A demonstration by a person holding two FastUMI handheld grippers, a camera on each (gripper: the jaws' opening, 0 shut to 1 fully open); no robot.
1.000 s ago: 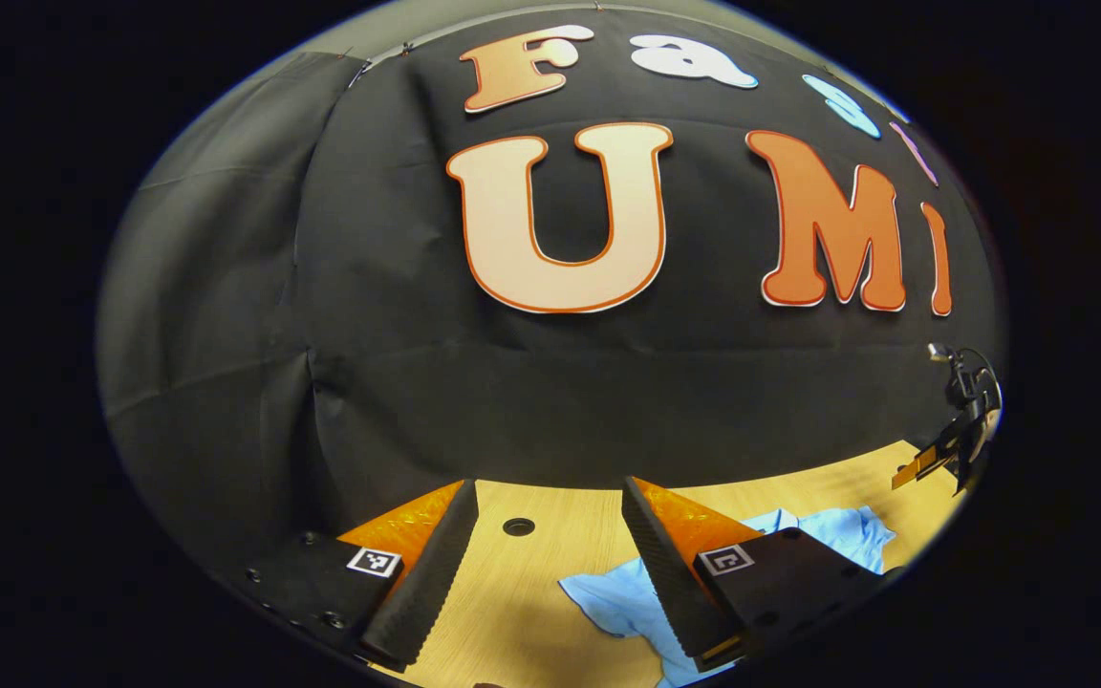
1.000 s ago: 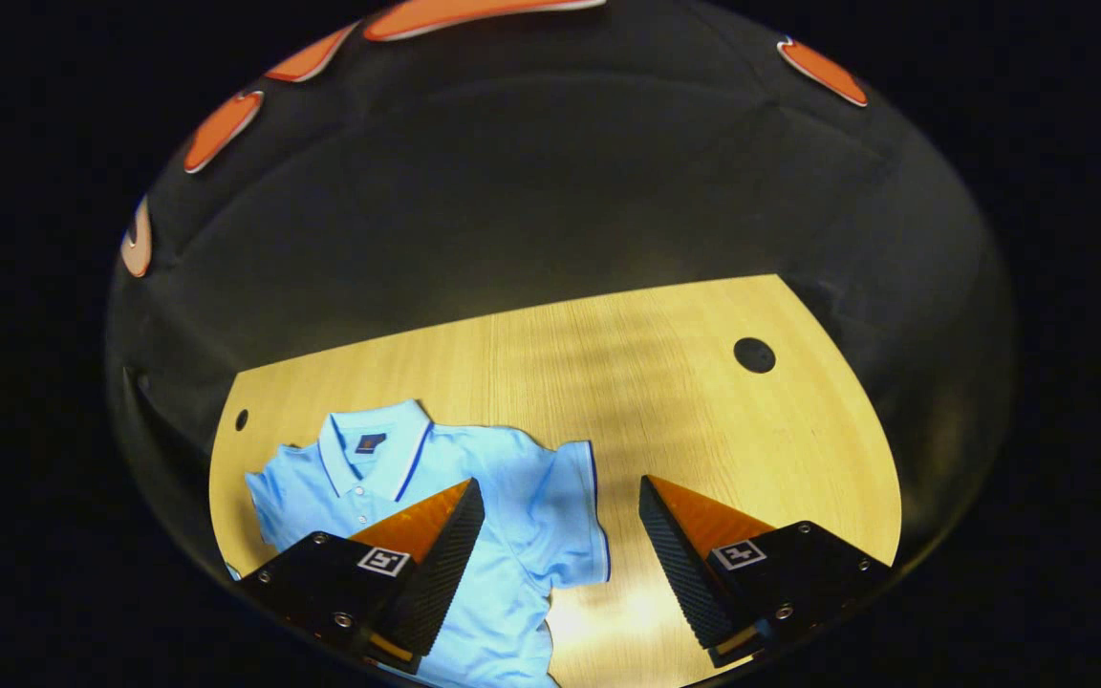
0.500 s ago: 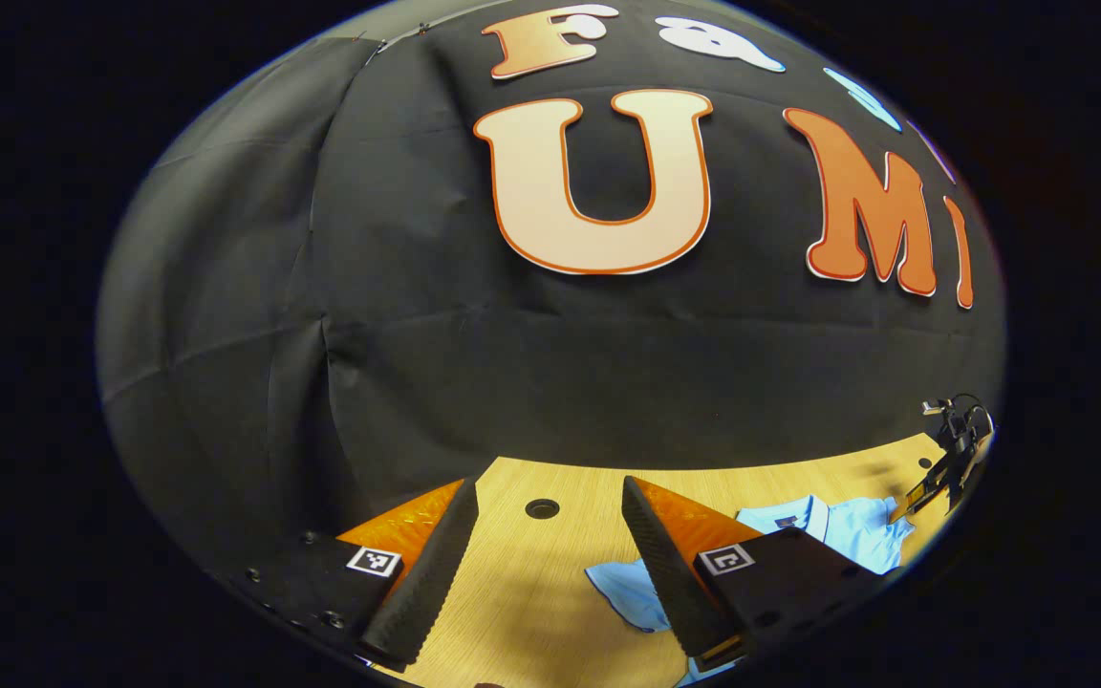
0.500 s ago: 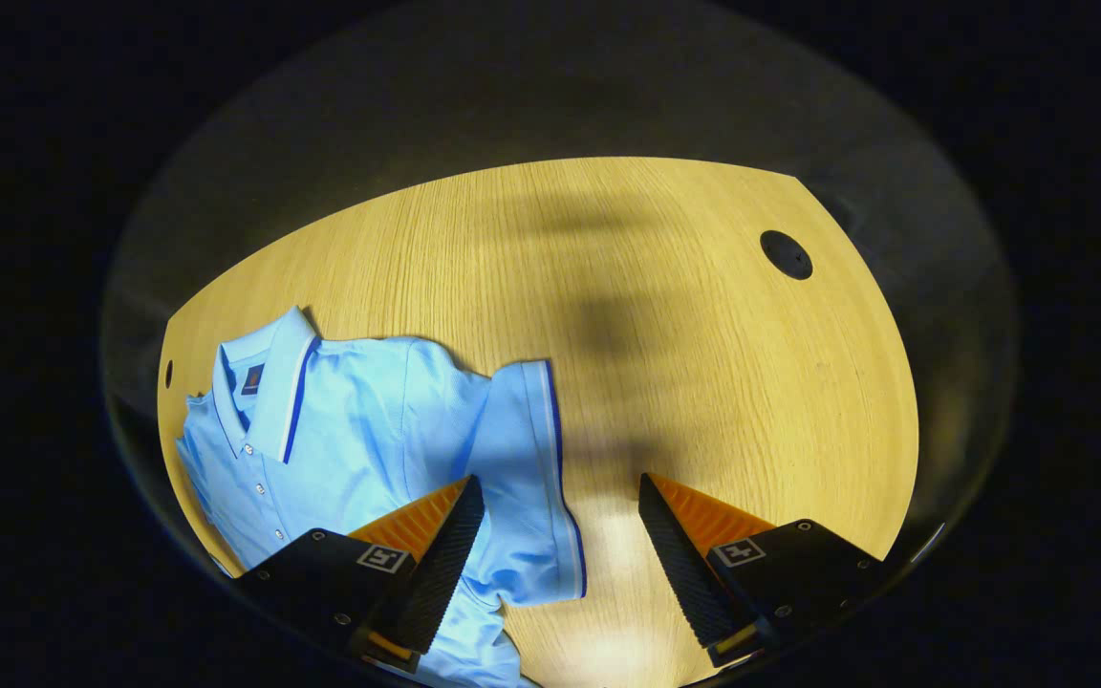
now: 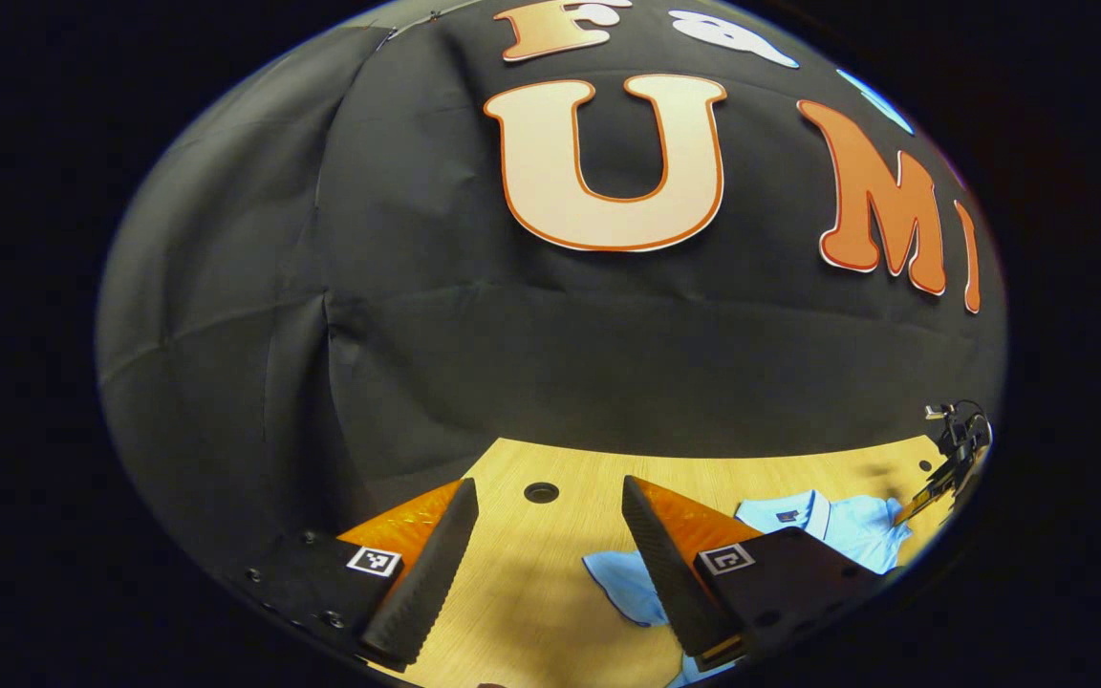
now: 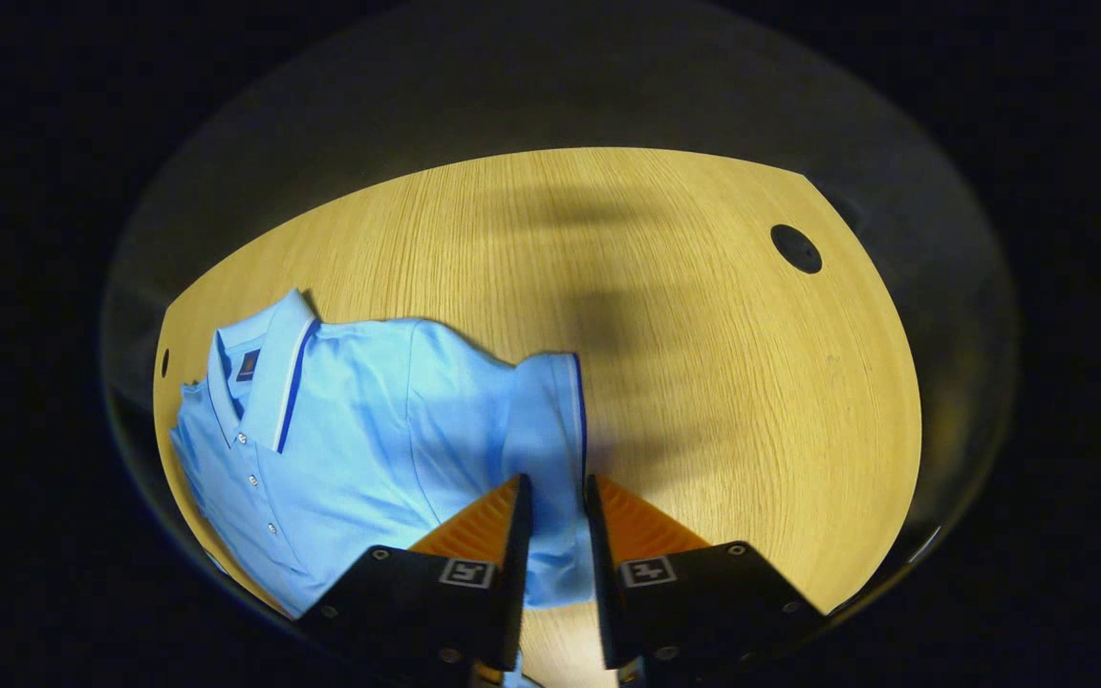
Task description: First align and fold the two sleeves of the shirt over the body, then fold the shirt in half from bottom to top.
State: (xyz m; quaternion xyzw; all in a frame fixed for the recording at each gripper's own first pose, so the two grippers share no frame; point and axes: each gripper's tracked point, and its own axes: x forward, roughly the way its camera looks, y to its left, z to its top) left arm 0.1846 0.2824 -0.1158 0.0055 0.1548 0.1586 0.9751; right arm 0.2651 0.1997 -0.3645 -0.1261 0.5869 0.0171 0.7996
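A light blue polo shirt [image 6: 350,430] with a dark-edged collar lies face up on the wooden table [image 6: 703,334]. My right gripper [image 6: 558,497] is shut on the hem end of one short sleeve [image 6: 550,420], and the fabric runs up between its two fingers. In the left gripper view the shirt [image 5: 847,526] lies at the lower right, and its other sleeve [image 5: 622,583] pokes out beside my finger. My left gripper [image 5: 547,485] is open above the table with nothing between its fingers. The right gripper [image 5: 942,478] shows far off at the right edge, over the shirt.
A round cable hole [image 6: 796,248] sits in the table at the far right, and another hole [image 5: 541,493] lies just ahead of my left gripper. The black cloth wall [image 5: 560,363] rises right behind the table's far edge.
My right gripper came down onto the sleeve and went from wide open to shut on it. The left gripper tilted down slightly and stayed open.
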